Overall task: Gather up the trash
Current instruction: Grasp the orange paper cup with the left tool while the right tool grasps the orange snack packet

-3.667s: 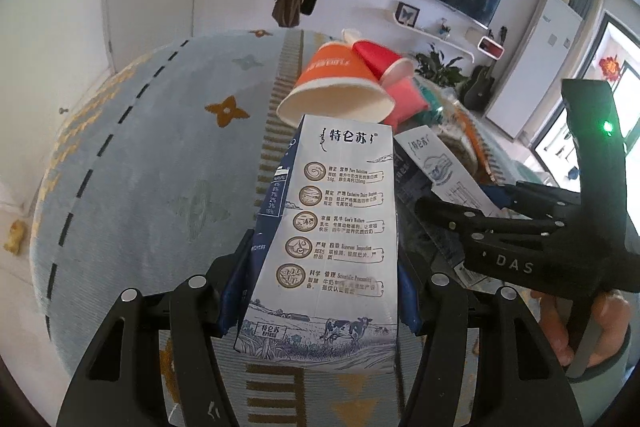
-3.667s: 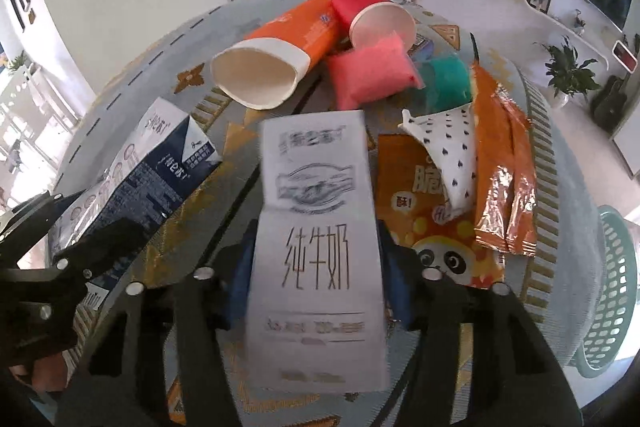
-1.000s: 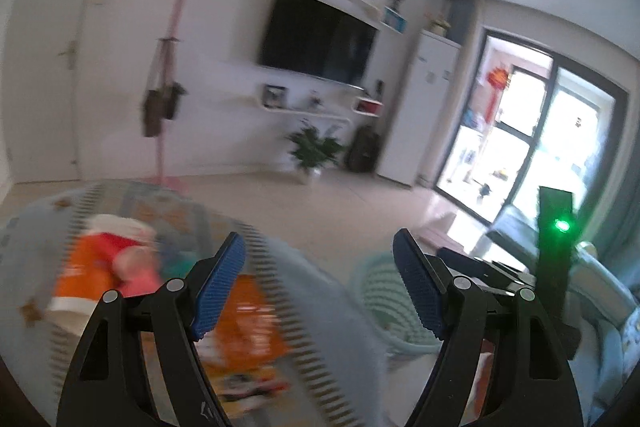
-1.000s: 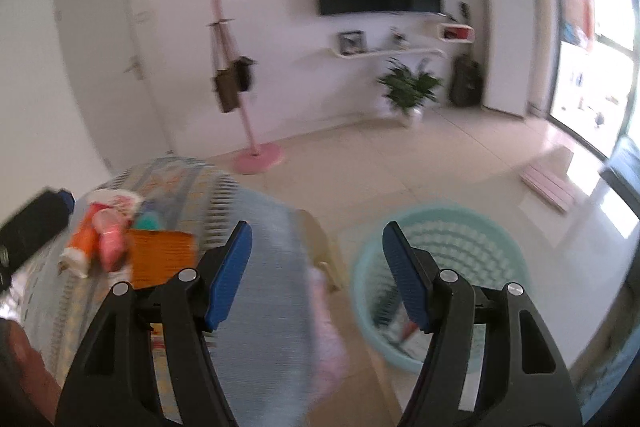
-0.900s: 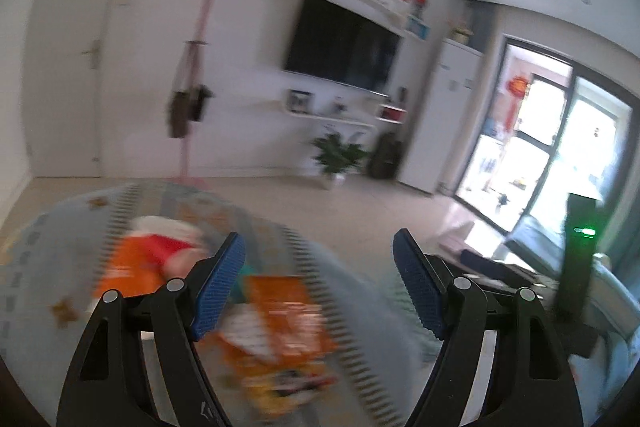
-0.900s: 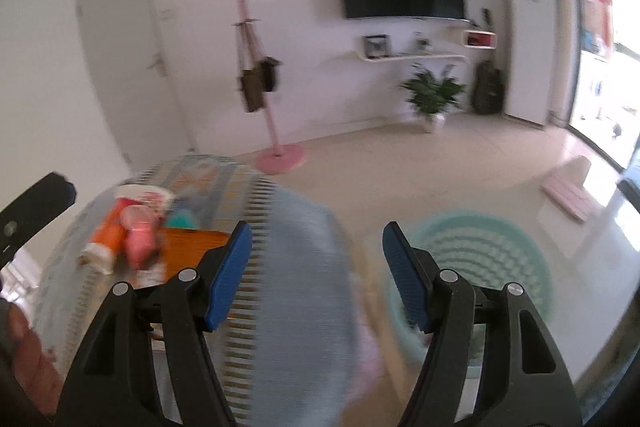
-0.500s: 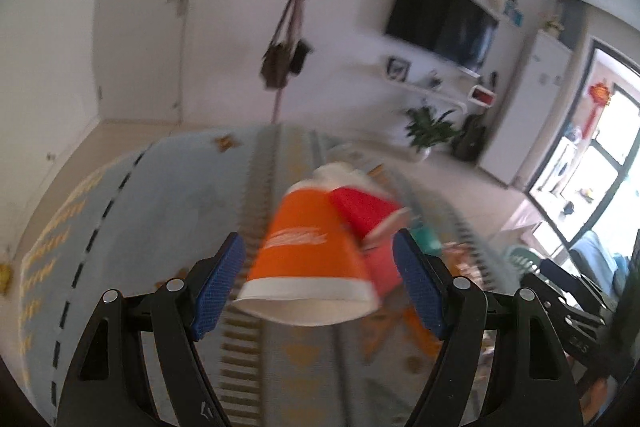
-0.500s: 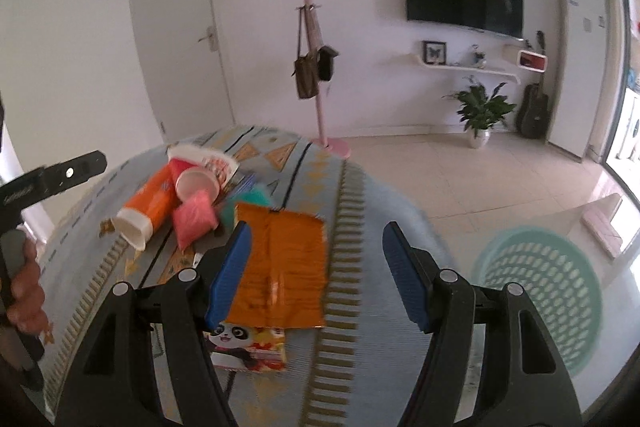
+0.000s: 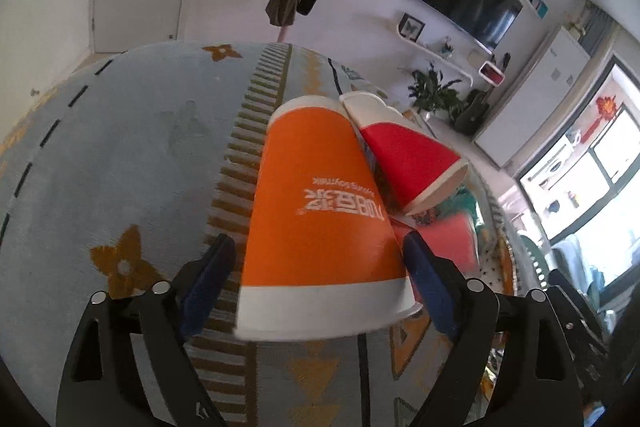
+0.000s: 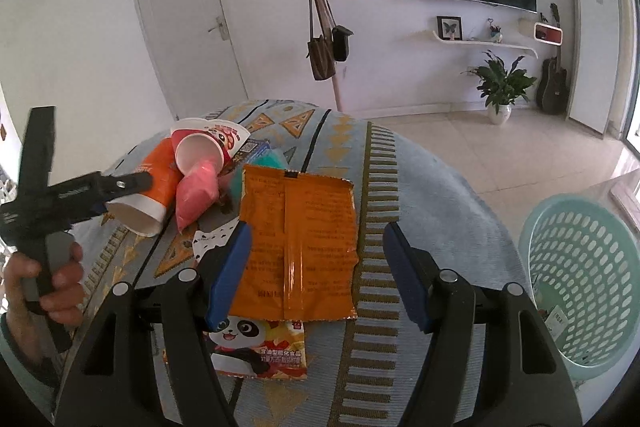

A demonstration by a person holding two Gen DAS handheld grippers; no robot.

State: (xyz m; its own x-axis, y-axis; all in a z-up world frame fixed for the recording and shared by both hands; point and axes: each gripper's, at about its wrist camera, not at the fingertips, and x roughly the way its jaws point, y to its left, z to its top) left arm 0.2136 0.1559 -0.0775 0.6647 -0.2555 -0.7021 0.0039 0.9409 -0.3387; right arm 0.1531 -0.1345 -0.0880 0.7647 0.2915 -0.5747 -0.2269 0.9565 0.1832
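The left gripper straddles the wide rim end of an orange paper cup lying on its side on the table; its jaws are opening, the pads not pressing the cup. A red cup touches the orange one. The right gripper hovers with jaws apart over an orange snack bag near the table's edge beside a green basket.

Orange cup blurred, hides red cup base; basket cut off at right edge
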